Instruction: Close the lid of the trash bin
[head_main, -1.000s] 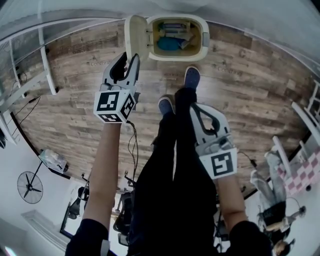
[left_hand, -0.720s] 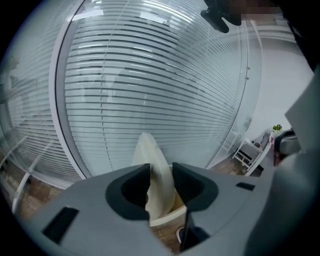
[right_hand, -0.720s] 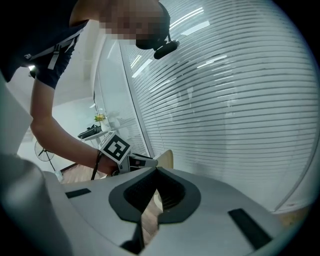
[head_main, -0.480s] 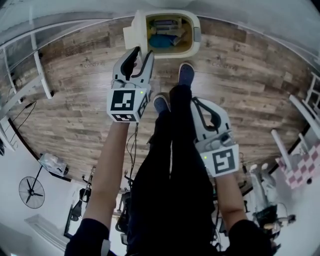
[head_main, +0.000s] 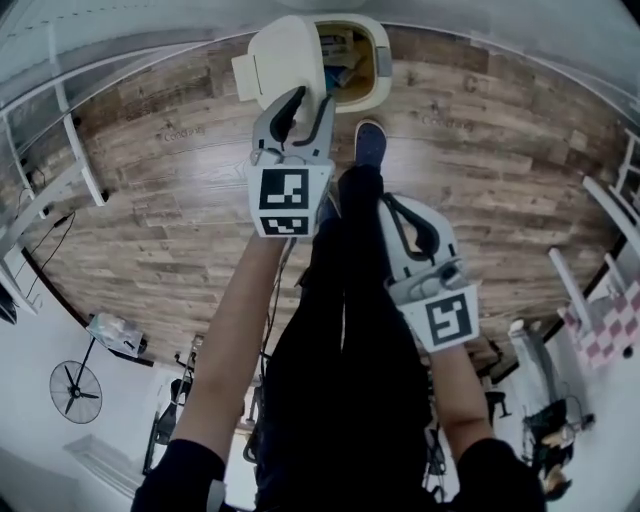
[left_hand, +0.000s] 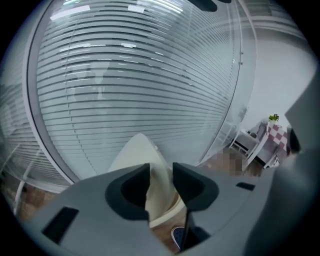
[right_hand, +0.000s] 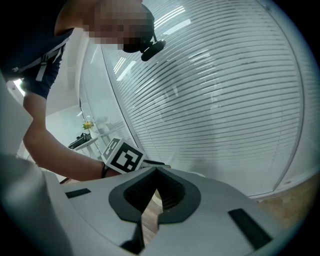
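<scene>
The cream trash bin (head_main: 378, 62) stands on the wooden floor at the top of the head view. Its lid (head_main: 285, 55) tilts over the opening and hides most of it. My left gripper (head_main: 303, 97) reaches up to the lid's near edge. In the left gripper view the jaws (left_hand: 161, 166) stand apart, and the lid (left_hand: 137, 152) fills the gap and rises beyond them. I see no pad pressing on it. My right gripper (head_main: 386, 203) hangs over my legs, away from the bin, and in its own view (right_hand: 156, 171) its tips meet on nothing.
My shoe (head_main: 370, 145) rests just short of the bin. White shelving (head_main: 60, 130) lines the left wall, with a fan (head_main: 75, 380) below it. A checked chair (head_main: 612, 325) sits at the right. A glass wall with blinds (left_hand: 150, 75) rises behind the bin.
My left gripper has travelled right and toward the bin. The lid has swung from standing open at the bin's left to tilting over the opening. The right gripper has stayed put.
</scene>
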